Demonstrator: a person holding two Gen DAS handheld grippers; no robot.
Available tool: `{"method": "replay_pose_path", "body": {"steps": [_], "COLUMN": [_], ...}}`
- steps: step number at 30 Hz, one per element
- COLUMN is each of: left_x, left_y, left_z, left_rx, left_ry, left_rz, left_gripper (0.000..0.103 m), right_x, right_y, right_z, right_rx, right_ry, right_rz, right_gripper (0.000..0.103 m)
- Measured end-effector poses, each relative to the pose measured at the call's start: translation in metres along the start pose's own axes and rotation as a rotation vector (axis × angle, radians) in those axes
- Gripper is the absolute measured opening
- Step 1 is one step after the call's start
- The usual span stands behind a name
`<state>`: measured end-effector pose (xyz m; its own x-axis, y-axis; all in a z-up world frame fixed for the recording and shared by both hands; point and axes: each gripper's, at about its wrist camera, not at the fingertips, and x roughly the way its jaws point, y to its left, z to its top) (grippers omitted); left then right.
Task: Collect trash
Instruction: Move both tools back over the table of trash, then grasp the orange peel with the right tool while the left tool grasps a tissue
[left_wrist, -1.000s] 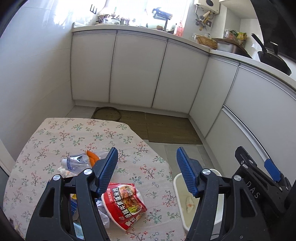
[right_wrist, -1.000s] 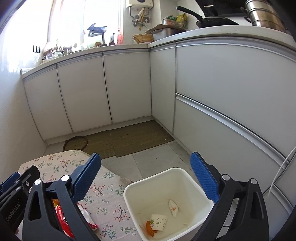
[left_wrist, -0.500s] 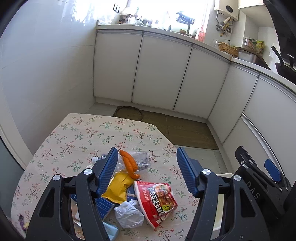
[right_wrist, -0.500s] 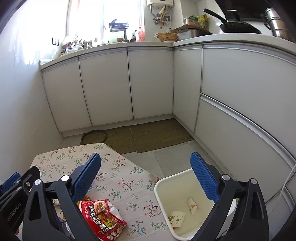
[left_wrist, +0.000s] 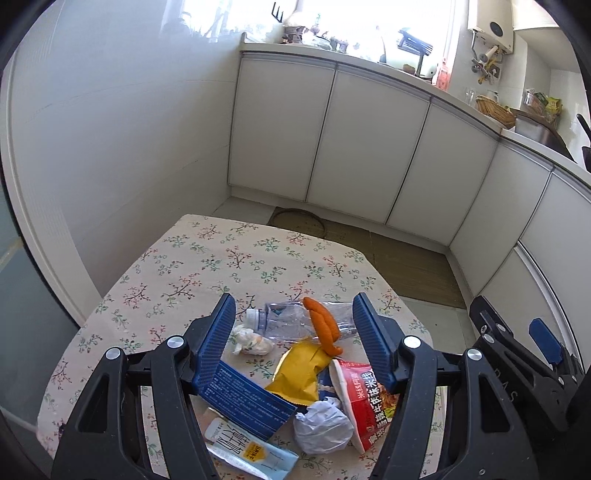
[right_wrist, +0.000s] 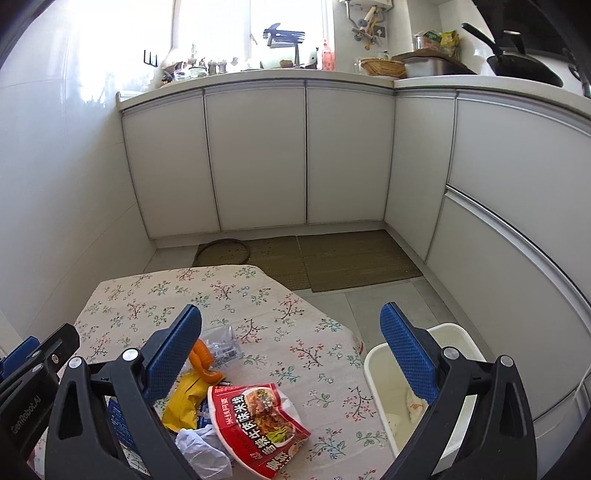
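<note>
1. The left gripper (left_wrist: 293, 314) hangs over the litter with its fingers (left_wrist: 221, 332) spread apart and nothing between them.
2. The right gripper (right_wrist: 291, 339) is likewise released, its fingers (right_wrist: 406, 350) wide and empty, one over the surface (right_wrist: 258, 295) and the other over the bin.
3. The trash lies in a loose heap near the surface's near edge, toward the corner beside the bin.
4. A crushed clear bottle (left_wrist: 288, 321) lies farthest back in the heap, with orange peel (left_wrist: 323, 326) draped across it.
5. A crumpled tissue with stains (left_wrist: 251, 341) sits just beside the bottle's cap end.
6. A yellow wrapper (left_wrist: 301, 373) lies in the middle, touching the peel and overlapping a blue carton (left_wrist: 247, 400).
7. A red noodle packet (right_wrist: 258, 424) rests at the heap's bin side, with a white paper ball (left_wrist: 323, 426) touching it.
8. A pale blue sachet (left_wrist: 247, 452) lies closest to the near edge, partly under the carton.
9. The white bin (right_wrist: 380, 373) stands on the floor just off the surface's corner, holding a few scraps (right_wrist: 413, 402).
</note>
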<state>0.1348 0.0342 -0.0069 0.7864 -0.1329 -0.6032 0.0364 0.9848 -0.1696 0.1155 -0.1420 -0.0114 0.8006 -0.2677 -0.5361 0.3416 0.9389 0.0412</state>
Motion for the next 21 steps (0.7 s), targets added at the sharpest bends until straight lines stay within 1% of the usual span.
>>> {"method": "replay_pose_path", "body": {"steps": [8, 14, 16, 19, 21], "left_x": [-0.002, -0.003, -0.003, 0.0, 0.002], "left_y": [0.038, 0.068, 0.08, 0.094, 0.1], "left_z": [0.001, 0.001, 0.002, 0.004, 0.004], "left_rx": [-0.044, -0.083, -0.101, -0.14, -0.152], "left_ry": [0.011, 0.022, 0.025, 0.038, 0.044], "left_rz": [0.058, 0.09, 0.098, 0.095, 0.093], "left_gripper": [0.063, 0.063, 0.065, 0.066, 0.066], "right_x": [0.007, 0.019, 0.03, 0.058, 0.075], "right_y": [0.037, 0.069, 0.079, 0.096, 0.104], "right_z": [-0.005, -0.014, -0.015, -0.015, -0.018], "right_rx": [-0.059, -0.107, -0.124, -0.17, -0.194], "right_ry": [0.05, 0.104, 0.135, 0.225, 0.265], "right_rz": [0.049, 0.087, 0.1, 0.122, 0.122], "right_gripper": [0.095, 0.095, 0.095, 0.094, 0.094]}}
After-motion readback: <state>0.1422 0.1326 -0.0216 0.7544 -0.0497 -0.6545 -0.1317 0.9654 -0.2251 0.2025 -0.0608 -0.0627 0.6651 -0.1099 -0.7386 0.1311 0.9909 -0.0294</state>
